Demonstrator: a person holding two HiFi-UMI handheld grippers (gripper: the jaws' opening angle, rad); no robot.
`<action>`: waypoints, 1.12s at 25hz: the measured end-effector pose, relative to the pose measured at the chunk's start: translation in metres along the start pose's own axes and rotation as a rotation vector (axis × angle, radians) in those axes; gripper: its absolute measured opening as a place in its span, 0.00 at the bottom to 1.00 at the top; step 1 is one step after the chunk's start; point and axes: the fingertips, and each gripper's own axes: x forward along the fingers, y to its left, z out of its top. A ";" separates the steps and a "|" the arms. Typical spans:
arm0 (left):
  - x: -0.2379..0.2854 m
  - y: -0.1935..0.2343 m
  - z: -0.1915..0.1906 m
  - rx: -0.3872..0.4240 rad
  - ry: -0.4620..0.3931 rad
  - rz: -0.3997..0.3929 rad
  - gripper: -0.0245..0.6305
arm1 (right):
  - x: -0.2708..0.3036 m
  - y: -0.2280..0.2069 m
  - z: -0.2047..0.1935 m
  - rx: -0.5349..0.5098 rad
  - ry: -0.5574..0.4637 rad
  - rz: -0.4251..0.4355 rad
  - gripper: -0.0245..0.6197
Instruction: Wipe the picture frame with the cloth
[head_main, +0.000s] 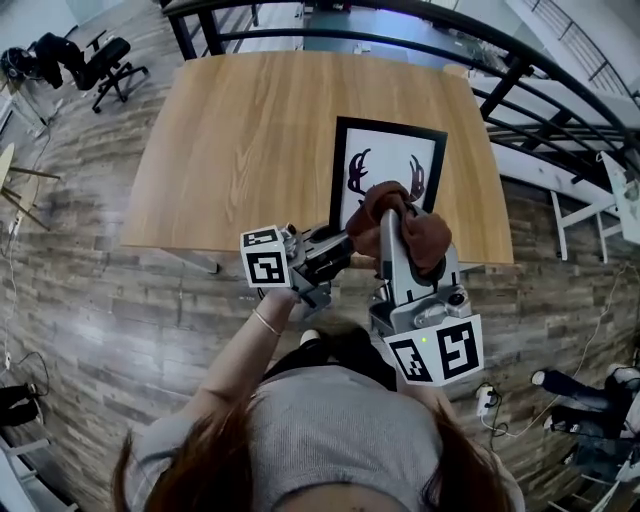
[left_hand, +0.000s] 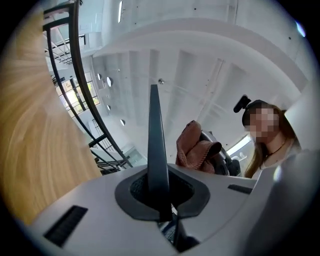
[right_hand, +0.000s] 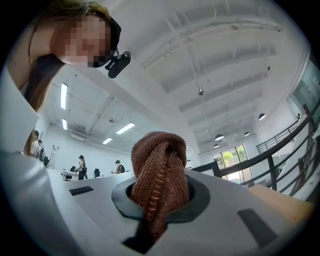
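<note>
Right now my left gripper (head_main: 343, 246) is clamped nearly shut on the picture frame (head_main: 385, 150) at its lower edge, above the near side of the table (head_main: 250, 130), while my right gripper (head_main: 393, 215) pinches the bunched cloth (head_main: 428, 240). Wiping hasn't started, I judge; next the cloth must meet the frame's face

Wooden table (head_main: 250, 140) on grey plank floor (head_main: 90, 320), black railing (head_main: 184, 35) and office chair (head_main: 105, 62) beyond.
</note>
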 end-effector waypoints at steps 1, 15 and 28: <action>0.004 -0.005 0.002 0.009 -0.004 -0.007 0.07 | 0.000 -0.001 0.006 -0.006 -0.010 0.006 0.11; 0.087 -0.031 0.008 0.143 -0.083 -0.014 0.07 | -0.010 -0.056 0.075 -0.052 -0.069 0.157 0.11; 0.069 -0.051 0.029 0.247 0.031 -0.033 0.07 | 0.009 -0.027 0.097 -0.120 -0.159 0.137 0.11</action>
